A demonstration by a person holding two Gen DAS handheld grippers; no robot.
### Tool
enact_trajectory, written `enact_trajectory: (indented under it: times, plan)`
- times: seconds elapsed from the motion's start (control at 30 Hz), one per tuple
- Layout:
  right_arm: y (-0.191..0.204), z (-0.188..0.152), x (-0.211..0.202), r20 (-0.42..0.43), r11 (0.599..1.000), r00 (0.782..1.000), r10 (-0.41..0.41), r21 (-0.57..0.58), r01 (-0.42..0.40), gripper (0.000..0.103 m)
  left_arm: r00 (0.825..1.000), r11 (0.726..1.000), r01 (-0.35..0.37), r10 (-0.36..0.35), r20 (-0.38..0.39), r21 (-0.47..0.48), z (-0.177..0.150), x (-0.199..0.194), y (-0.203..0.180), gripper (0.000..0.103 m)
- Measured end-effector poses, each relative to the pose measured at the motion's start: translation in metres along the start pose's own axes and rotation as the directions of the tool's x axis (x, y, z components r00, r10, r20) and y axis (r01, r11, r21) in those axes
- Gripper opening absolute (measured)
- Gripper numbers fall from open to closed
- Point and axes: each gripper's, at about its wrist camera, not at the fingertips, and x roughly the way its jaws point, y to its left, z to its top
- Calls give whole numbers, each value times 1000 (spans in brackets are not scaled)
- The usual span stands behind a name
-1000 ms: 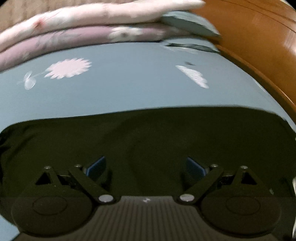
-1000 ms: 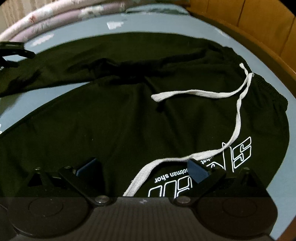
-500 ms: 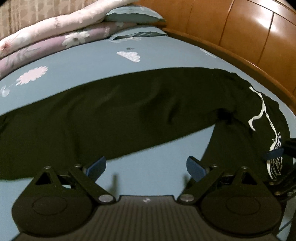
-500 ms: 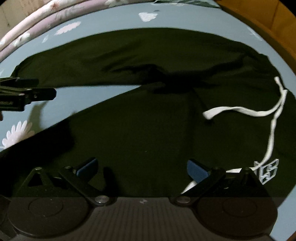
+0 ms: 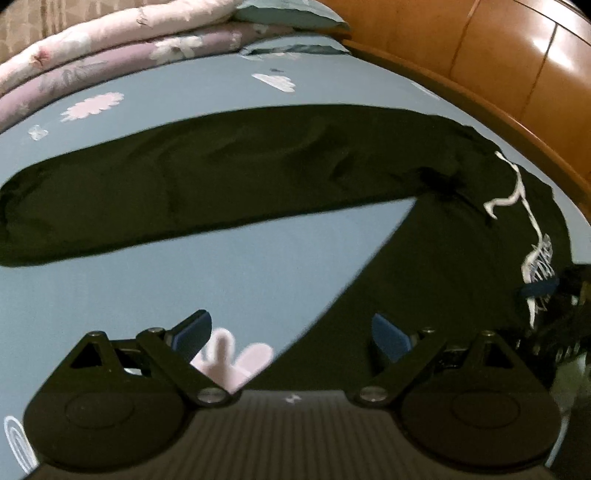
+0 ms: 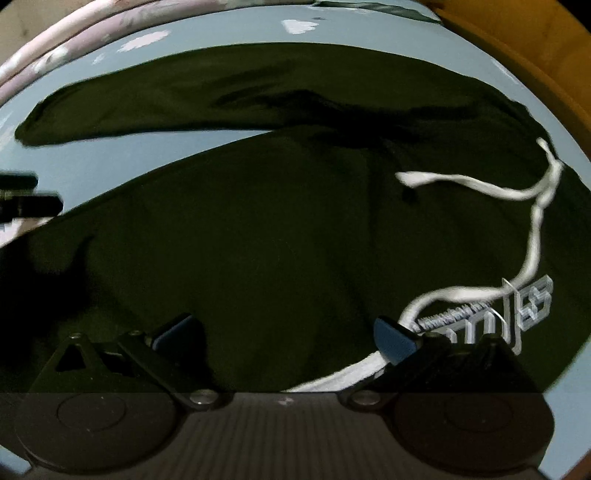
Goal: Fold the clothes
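Observation:
Black trousers (image 5: 236, 184) lie spread on a blue bedsheet (image 5: 166, 280), legs apart in a V, the waist to the right with a white drawstring (image 5: 524, 206) and white lettering. My left gripper (image 5: 291, 332) stands open above the sheet and the near leg's edge, holding nothing. In the right wrist view the trousers (image 6: 277, 240) fill the frame, the drawstring (image 6: 532, 229) and lettering (image 6: 532, 306) at the right. My right gripper (image 6: 284, 332) is open just over the near leg's thigh, the drawstring's end by its right finger. The other gripper (image 6: 26, 199) shows at the left edge.
Folded pink and mauve quilts (image 5: 110, 44) and a pillow (image 5: 291, 14) lie at the bed's far end. A wooden bed frame (image 5: 498, 85) curves along the right side. The sheet carries flower and cloud prints (image 5: 92, 105).
The left gripper has pulled back from the far leg toward me, so both legs and bare sheet now show. The right gripper drifted left along the near leg. Both stayed open.

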Motion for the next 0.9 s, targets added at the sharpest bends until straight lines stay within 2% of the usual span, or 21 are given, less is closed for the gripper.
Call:
enact_trajectory:
  times: [0.07, 0.23, 0.33, 0.47, 0.57, 0.73, 0.9]
  plan:
    - [-17, 4, -15, 64, 999, 998, -10, 32, 8, 103, 1000, 1000, 1, -1, 1, 14, 0, 0, -4, 94]
    - [-83, 32, -34, 155, 985, 978, -143, 117, 126, 103, 1000, 999, 14, -14, -4, 31, -3, 0, -10, 94]
    - [-135, 46, -20, 150, 966, 980, -129, 242, 90, 103, 1000, 999, 16, -15, -11, 32, -5, -3, -12, 94]
    - [-188, 47, 9, 115, 923, 989, -95, 381, 44, 103, 1000, 1000, 6, -6, -21, 15, -9, -8, -11, 94]
    - [-203, 43, 12, 132, 927, 988, -78, 375, 23, 103, 999, 1000, -3, 3, -32, 4, -13, -11, -8, 94]
    - [-218, 44, 10, 67, 915, 982, -177, 379, 139, 103, 999, 1000, -8, 7, -31, -16, -18, -14, -3, 94]
    - [-207, 54, 6, 30, 916, 976, -216, 354, 192, 103, 1000, 999, -9, 8, -17, -40, -20, -18, 4, 94]
